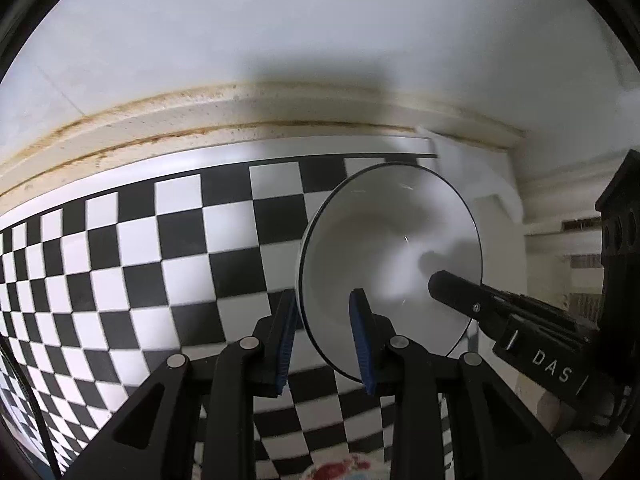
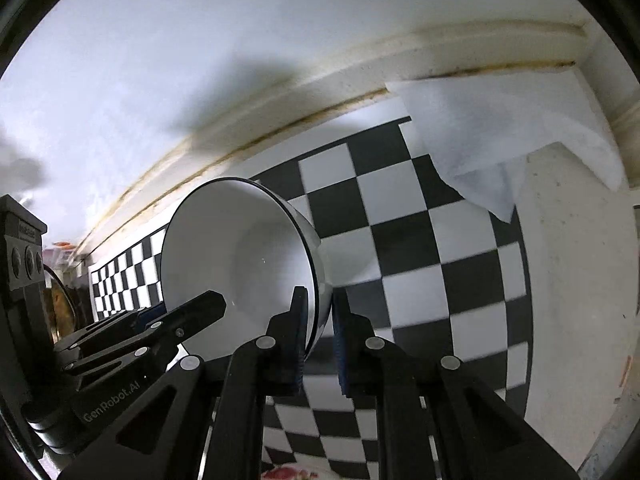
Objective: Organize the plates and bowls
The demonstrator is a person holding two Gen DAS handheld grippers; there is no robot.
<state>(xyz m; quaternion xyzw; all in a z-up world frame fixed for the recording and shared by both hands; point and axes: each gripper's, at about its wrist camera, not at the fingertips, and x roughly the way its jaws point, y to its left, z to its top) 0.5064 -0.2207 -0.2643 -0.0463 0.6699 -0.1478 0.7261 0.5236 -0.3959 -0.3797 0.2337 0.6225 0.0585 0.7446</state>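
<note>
Your left gripper is matte black linkage with silver round pivot pins and ribbed blue pads lining its fingers. Your right gripper, built alike with dark blue pads, shows white "DAS" lettering and a small screw in the left wrist view. Left of the right gripper, the other tool's black body reads "GenRobot.AI".

My views are dim and bluish, fisheye-bent with black corners. Soft shadows fall on the wall toward twelve o'clock; the checkered cloth smears slightly.
</note>
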